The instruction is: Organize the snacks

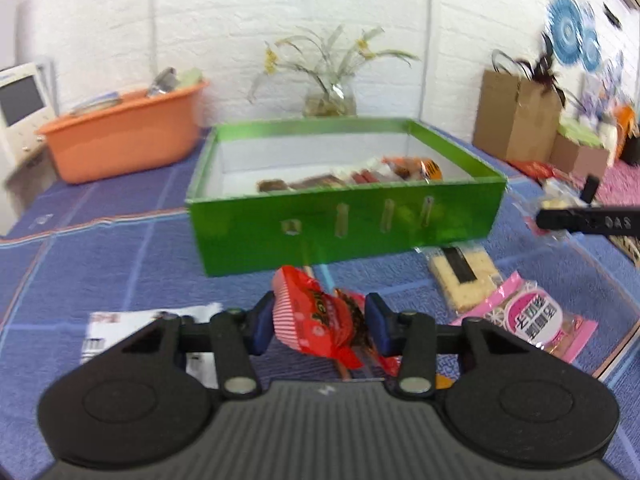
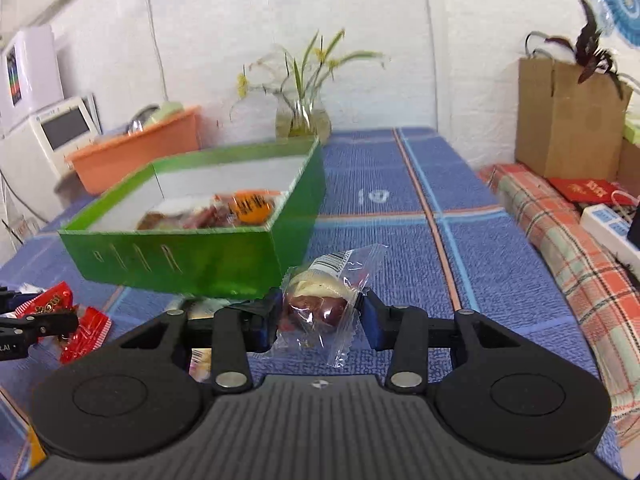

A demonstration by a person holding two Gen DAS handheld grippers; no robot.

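A green box (image 1: 344,228) stands on the blue tablecloth and holds several wrapped snacks along its near right side; it also shows in the right wrist view (image 2: 192,256). My left gripper (image 1: 320,322) is shut on a red snack packet (image 1: 312,316), held above the cloth in front of the box. My right gripper (image 2: 320,312) is shut on a clear-wrapped date snack (image 2: 320,300), just right of the box's near corner. The left gripper with the red packet (image 2: 52,304) shows at the left edge of the right wrist view.
A cracker pack (image 1: 464,276), a pink-wrapped snack (image 1: 532,316) and a white printed wrapper (image 1: 148,320) lie on the cloth. An orange basin (image 1: 124,136), a glass vase of flowers (image 1: 328,96) and a brown paper bag (image 2: 568,120) stand behind. A plaid cloth (image 2: 580,260) lies at right.
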